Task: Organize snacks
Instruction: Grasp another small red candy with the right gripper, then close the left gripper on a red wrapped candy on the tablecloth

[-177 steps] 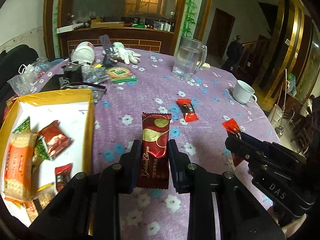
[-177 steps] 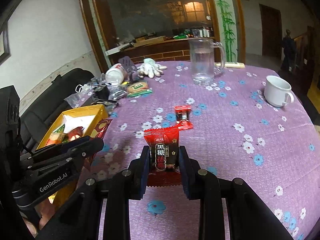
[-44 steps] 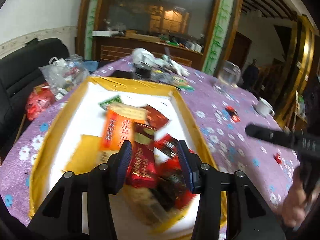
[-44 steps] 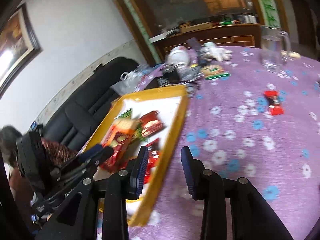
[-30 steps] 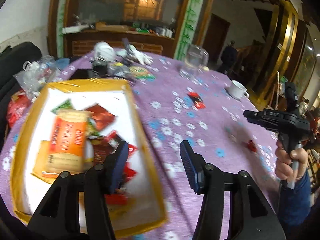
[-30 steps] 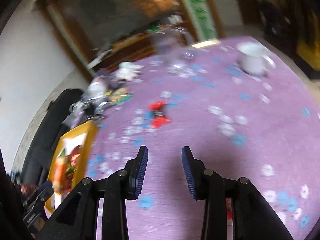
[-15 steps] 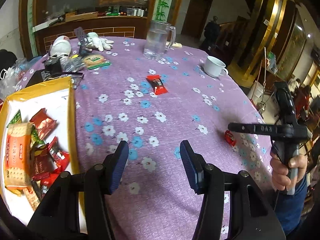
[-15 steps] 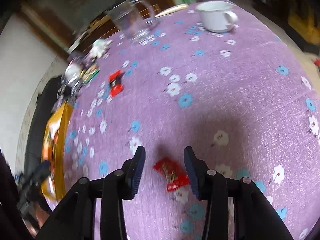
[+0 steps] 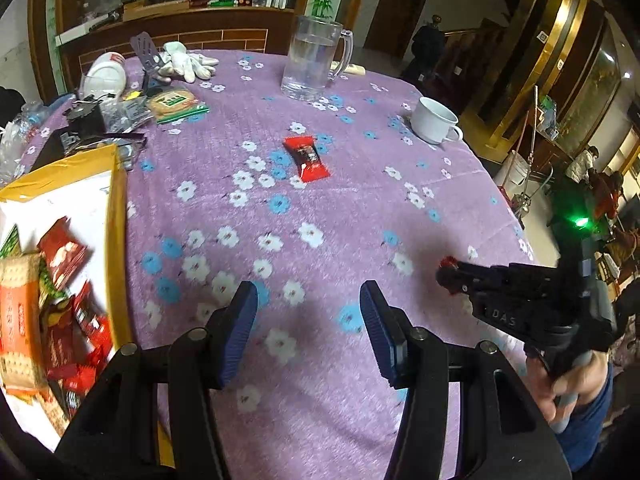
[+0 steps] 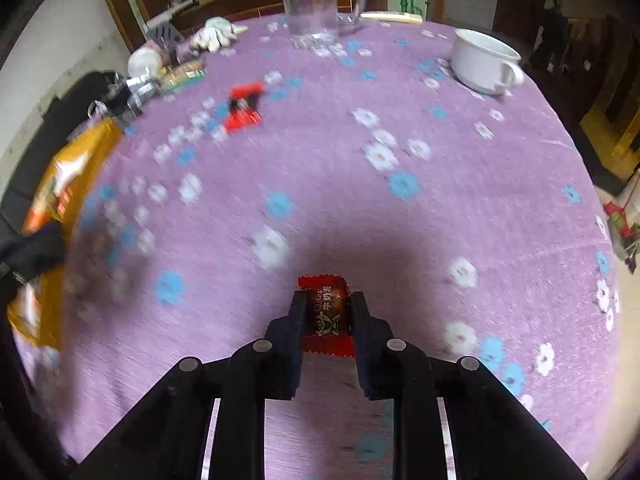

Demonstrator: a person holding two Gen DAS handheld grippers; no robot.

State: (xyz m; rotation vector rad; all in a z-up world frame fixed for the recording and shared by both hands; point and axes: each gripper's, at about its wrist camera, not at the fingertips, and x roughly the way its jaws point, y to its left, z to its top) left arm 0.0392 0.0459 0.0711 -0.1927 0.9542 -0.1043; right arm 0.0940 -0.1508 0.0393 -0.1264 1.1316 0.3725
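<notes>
With the right tongs pinched on the small red foil-wrapped candy against the purple flowered surface, lift it straight and keep the squeeze firm, while the left tongs hang wide and empty, the yellow-rimmed cardboard box to their left.

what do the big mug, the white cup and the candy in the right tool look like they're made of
Big mug: clear glass or plastic, see-through. White cup: glossy white, likely ceramic or enamel. Candy in the right tool: shiny red printed wrapper with crimped ends, probably plastic film.
</notes>
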